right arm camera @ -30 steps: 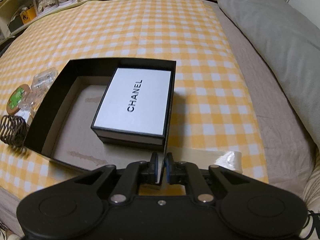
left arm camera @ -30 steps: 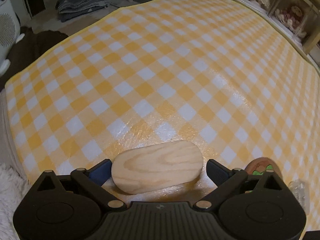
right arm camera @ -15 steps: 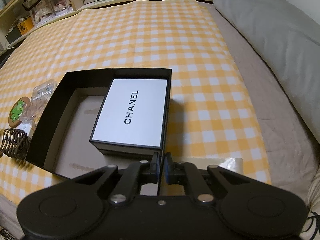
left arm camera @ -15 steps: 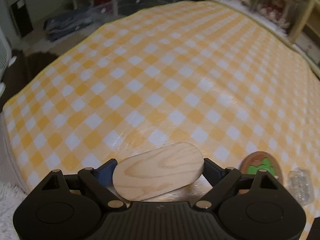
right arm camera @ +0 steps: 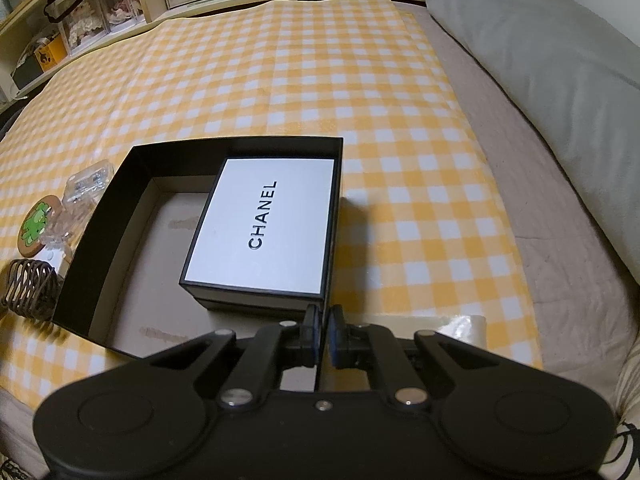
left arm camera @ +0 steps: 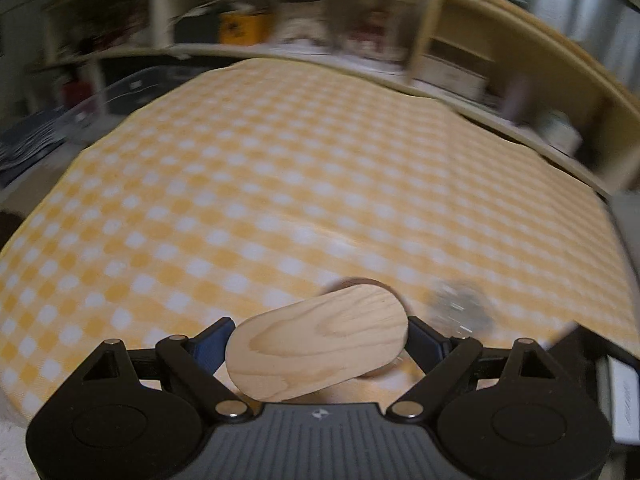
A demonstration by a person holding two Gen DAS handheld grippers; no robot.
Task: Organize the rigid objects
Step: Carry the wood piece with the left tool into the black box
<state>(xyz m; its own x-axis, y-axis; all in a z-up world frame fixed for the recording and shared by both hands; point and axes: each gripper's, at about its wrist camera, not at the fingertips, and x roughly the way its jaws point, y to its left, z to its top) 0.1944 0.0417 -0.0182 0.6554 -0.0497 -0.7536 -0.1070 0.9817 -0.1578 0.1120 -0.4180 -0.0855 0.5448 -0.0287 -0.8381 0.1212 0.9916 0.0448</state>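
The left claw (left arm camera: 318, 340) holds a flat wooden oval piece (left arm camera: 318, 344) between its two blue pads, one pad on each end, with its jaws set wide to fit it. The piece is tilted, its right end higher than its left. This view is blurry. Past the claw lies the yellow and white checked cloth (left arm camera: 280, 184) on the bed, and just to the right of the claw a small clear plastic thing (left arm camera: 458, 310) sits on the cloth. The right claw (right arm camera: 320, 340) is pinched shut on the thin near wall of an open black box (right arm camera: 100, 224), close to the box's right corner. Inside the box, right in front of this claw, sits a smaller white-topped box (right arm camera: 262, 226) with the word CHANEL on it, pushed up against the right wall. The left half of the black box is bare. To the left of the black box, well off to the left of the right claw, lie a clear plastic case (right arm camera: 86, 180), a round wooden coaster with a green picture (right arm camera: 36, 226), and a dark woven holder (right arm camera: 30, 290). A grey pillow (right arm camera: 560, 76) lies far to the right.
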